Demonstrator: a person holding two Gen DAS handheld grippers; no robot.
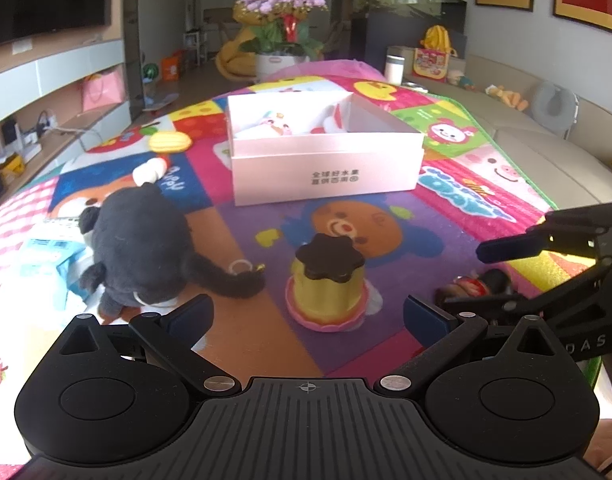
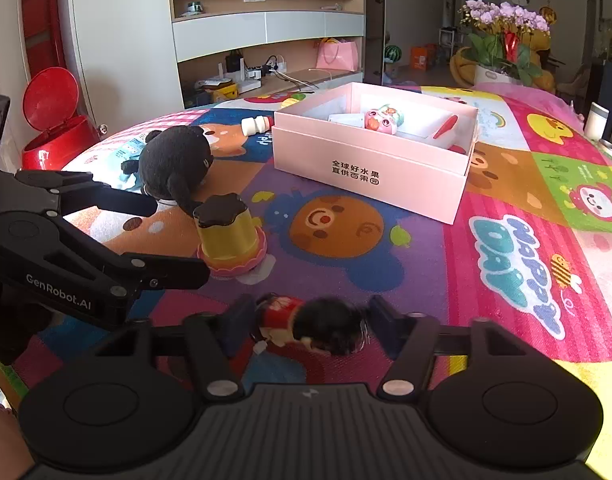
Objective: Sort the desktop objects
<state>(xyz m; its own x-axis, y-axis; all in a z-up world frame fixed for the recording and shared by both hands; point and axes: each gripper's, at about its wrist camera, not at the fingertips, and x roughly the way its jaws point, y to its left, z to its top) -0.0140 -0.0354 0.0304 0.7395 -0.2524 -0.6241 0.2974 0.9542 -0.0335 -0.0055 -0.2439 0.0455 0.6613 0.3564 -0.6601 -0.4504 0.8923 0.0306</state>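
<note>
A small doll (image 2: 306, 320) with black hair and a red dress lies on the colourful mat between the fingers of my right gripper (image 2: 310, 318). The jaws stand open, with a thin gap left at the hair end. In the left wrist view the same doll (image 1: 472, 285) and right gripper (image 1: 464, 276) show at the right edge. My left gripper (image 1: 308, 314) is open, with a yellow pudding toy (image 1: 326, 284) on a pink base just ahead of its tips, untouched. From the right wrist view the left gripper (image 2: 180, 238) sits beside the pudding toy (image 2: 230, 236). The pink box (image 1: 326, 176) stands behind.
A black plush animal (image 1: 138, 248) lies left of the pudding toy, with a blue packet (image 1: 46, 256), a white bottle (image 1: 152, 170) and a yellow toy (image 1: 170, 142) beyond it. The box holds a pink toy (image 2: 380, 120). A red bin (image 2: 54, 132) stands off the mat's far left.
</note>
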